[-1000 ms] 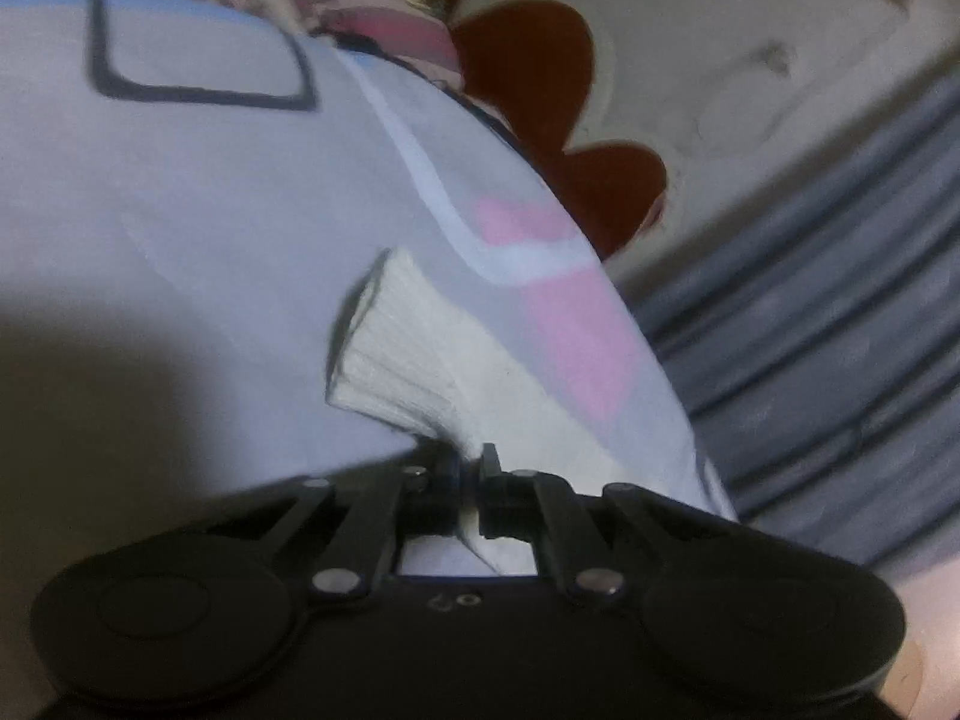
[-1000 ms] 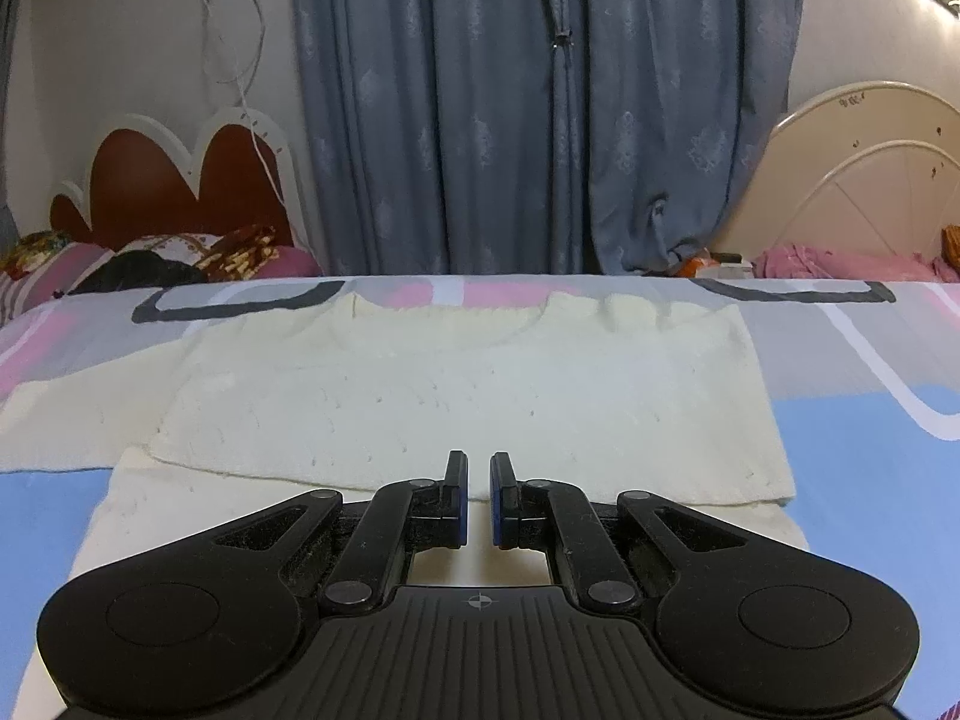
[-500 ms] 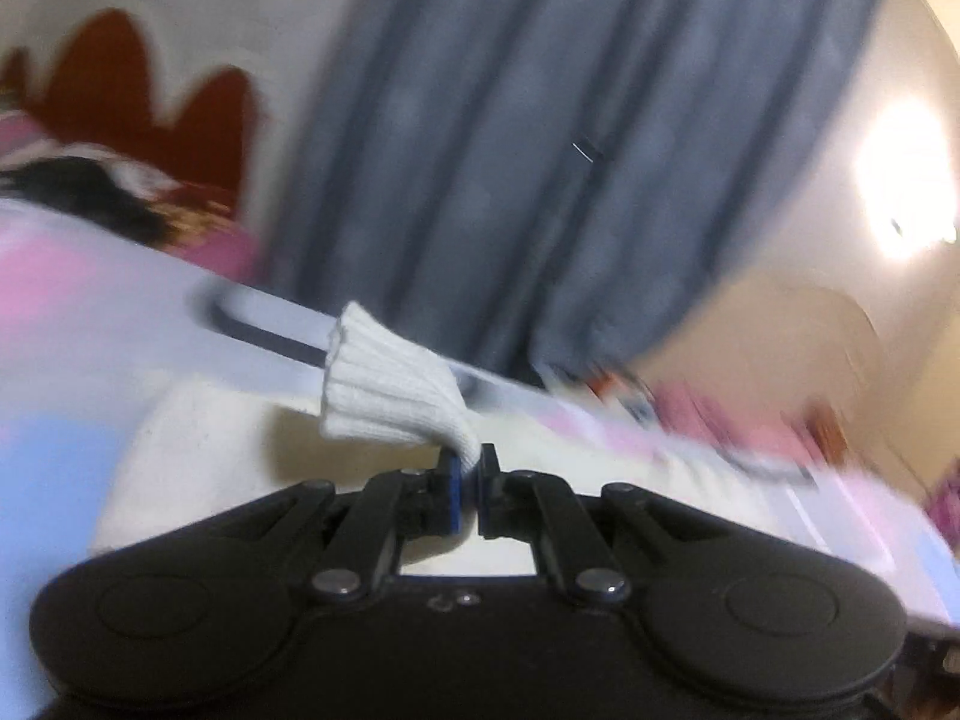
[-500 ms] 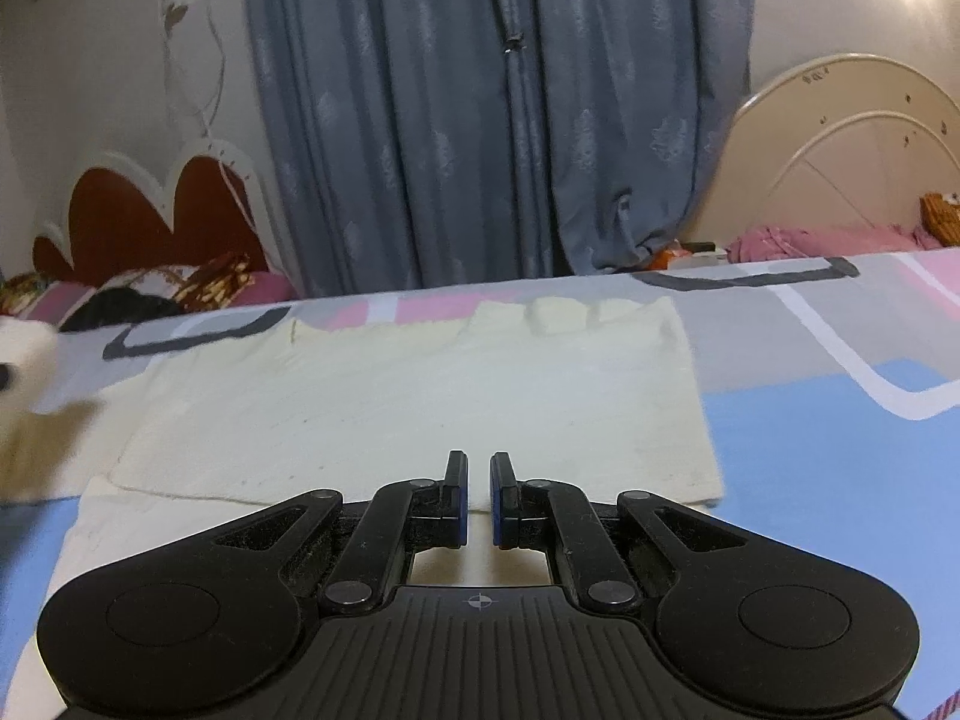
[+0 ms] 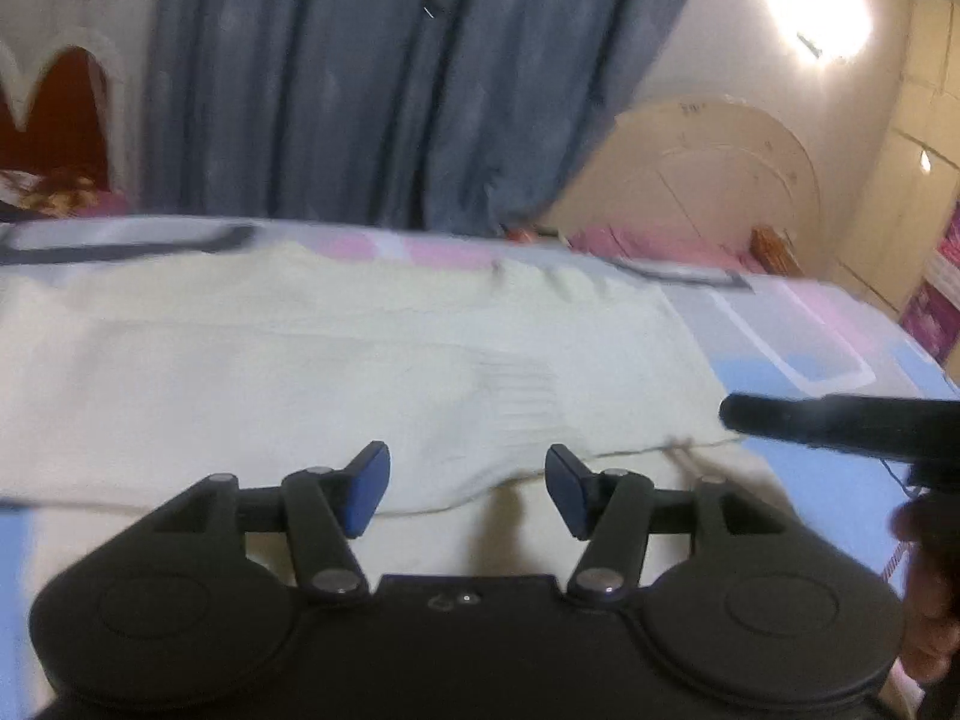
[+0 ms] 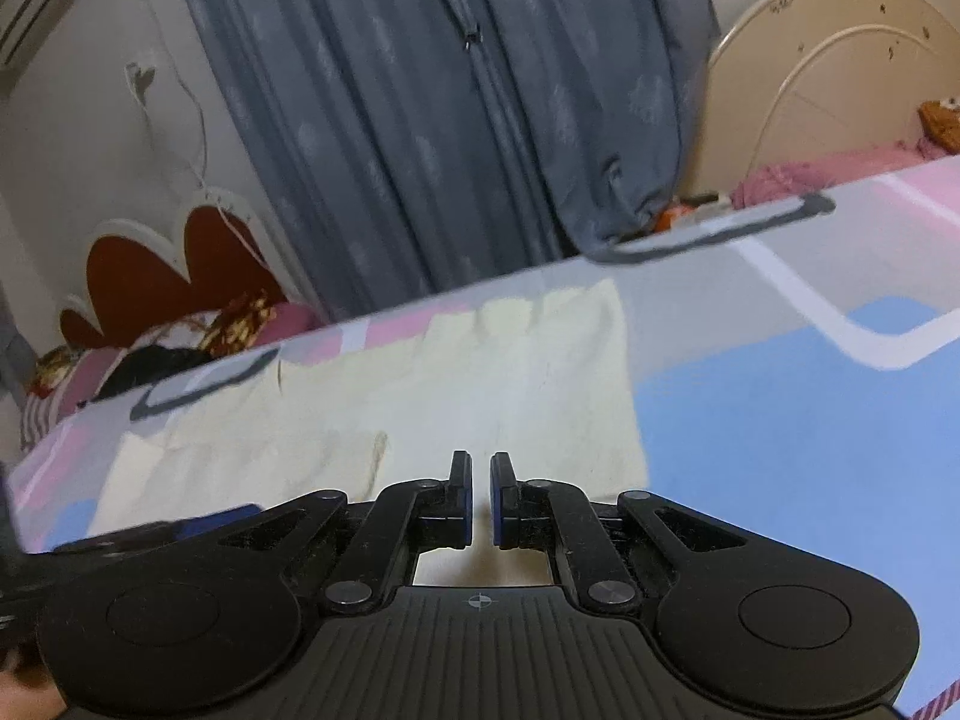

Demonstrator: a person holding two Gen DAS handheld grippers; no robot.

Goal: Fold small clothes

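A cream knitted sweater (image 5: 312,360) lies flat on the bed. One sleeve with a ribbed cuff (image 5: 522,402) lies folded across its body. My left gripper (image 5: 467,489) is open and empty, just above the sweater's near edge. In the right wrist view the same sweater (image 6: 480,384) lies ahead. My right gripper (image 6: 478,495) is shut and empty, low over the sweater's near part. The right gripper also shows as a dark bar at the right of the left wrist view (image 5: 840,420).
The bedsheet (image 6: 780,420) has blue, pink and grey blocks. Blue curtains (image 6: 450,120) hang behind the bed. A red and white headboard (image 6: 156,276) with pillows (image 6: 150,354) stands at the left. A cream bed frame (image 6: 840,90) is at the right.
My left gripper carried the sleeve cuff across the sweater, opened and let it go; the cuff now lies on the body. My right gripper stayed shut and shifted to the right.
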